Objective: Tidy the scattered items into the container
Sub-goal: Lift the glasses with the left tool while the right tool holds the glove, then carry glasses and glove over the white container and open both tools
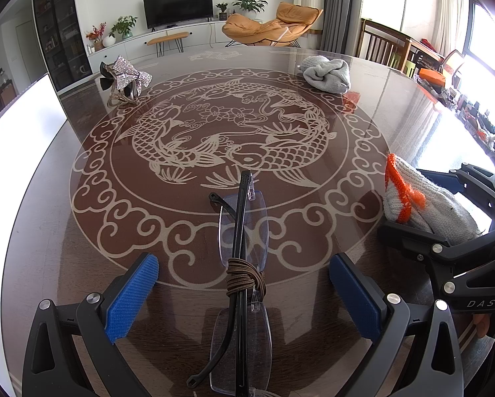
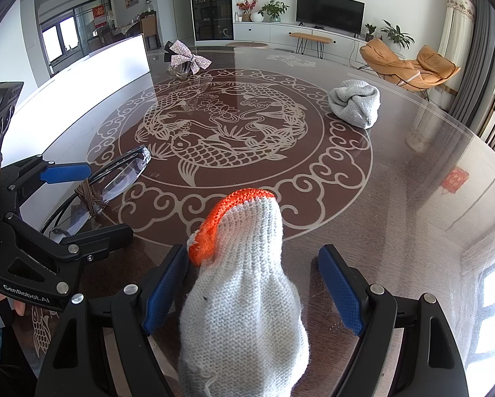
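A round dark-wood table (image 1: 373, 106) under glossy glass carries a pale cut-out pattern of two carp ringed by cloud scrolls. At its left edge stands a white container (image 2: 91, 66), its wall overexposed to a blank glare, so its inside cannot be made out.

Far across the table lies a crumpled grey knitted glove (image 2: 355, 102), and near the container a hair clip with a sparkling rhinestone bow (image 2: 189, 58).

Close in, a second knitted glove (image 2: 244, 297), grey-white with an orange cuff, lies on the table between the blue ribbed pads of the right gripper (image 2: 252, 284); its lower end runs out of the frame. The jaws stand wide, the left pad close to the knit, the right pad clear of it.

Folded rimless glasses (image 1: 242, 254) with thin black arms, bound at the bridge by a coil of brown cord, lie lengthwise between the fingers of the left gripper (image 1: 244, 294), whose jaws are spread wide and touch nothing. The nearer lens is cut by the frame edge.

Both grippers sit low over the table, side by side.
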A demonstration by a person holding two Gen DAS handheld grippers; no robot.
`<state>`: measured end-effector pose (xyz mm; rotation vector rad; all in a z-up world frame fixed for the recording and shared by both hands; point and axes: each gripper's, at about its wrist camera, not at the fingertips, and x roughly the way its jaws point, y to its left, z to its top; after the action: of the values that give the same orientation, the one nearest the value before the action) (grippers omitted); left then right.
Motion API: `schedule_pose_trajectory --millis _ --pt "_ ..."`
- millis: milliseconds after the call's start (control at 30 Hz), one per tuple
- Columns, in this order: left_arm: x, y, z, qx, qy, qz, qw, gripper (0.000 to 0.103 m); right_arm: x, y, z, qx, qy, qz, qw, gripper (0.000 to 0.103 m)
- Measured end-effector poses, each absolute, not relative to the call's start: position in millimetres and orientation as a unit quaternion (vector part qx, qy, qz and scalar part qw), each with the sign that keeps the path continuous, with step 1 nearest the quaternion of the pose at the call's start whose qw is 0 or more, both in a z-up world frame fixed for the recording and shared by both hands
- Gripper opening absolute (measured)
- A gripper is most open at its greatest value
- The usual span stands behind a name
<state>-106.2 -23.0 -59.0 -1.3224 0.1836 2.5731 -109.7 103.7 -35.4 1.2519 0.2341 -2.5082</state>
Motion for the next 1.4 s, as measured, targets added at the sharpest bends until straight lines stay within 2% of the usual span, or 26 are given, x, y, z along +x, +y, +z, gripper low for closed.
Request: schedule_pose_trajectory --millis 700,1133,1200,1233,1267,1300,1367,1400 --pt "-106 -23 -59 -0.453 0.063 0.881 0.121 0.103 -109 104 -35 0.439 0.083 -0.88 0.164 0.082" --pt "-106 -23 -59 -0.453 0.063 0.881 0.121 0.103 -97 118 -33 0.434 0.101 -0.873 0.197 0.082" --pt "-106 -23 -59 -0.454 0.063 0.881 0.121 0.103 -96 119 -32 0.433 0.103 -0.875 0.193 0.078" --pt "-104 -23 -59 -0.455 0.064 0.88 0.123 0.103 -96 119 -32 0.43 0.102 -0.876 0.192 0.065" --pt "-104 -22 -58 -0.457 0.065 0.878 0.125 0.097 -94 120 -29 0.424 0.101 -0.879 0.192 0.049" --pt "-100 -20 -55 -0.447 0.066 0.883 0.131 0.066 -93 119 -28 0.424 0.103 -0.88 0.185 0.03" --pt "-97 -17 -50 -0.44 0.068 0.884 0.14 0.025 -92 121 -26 0.433 0.09 -0.879 0.181 0.03" --pt "-98 -16 -49 -0.446 0.06 0.881 0.147 0.025 -90 120 -24 0.433 0.089 -0.878 0.181 0.029"
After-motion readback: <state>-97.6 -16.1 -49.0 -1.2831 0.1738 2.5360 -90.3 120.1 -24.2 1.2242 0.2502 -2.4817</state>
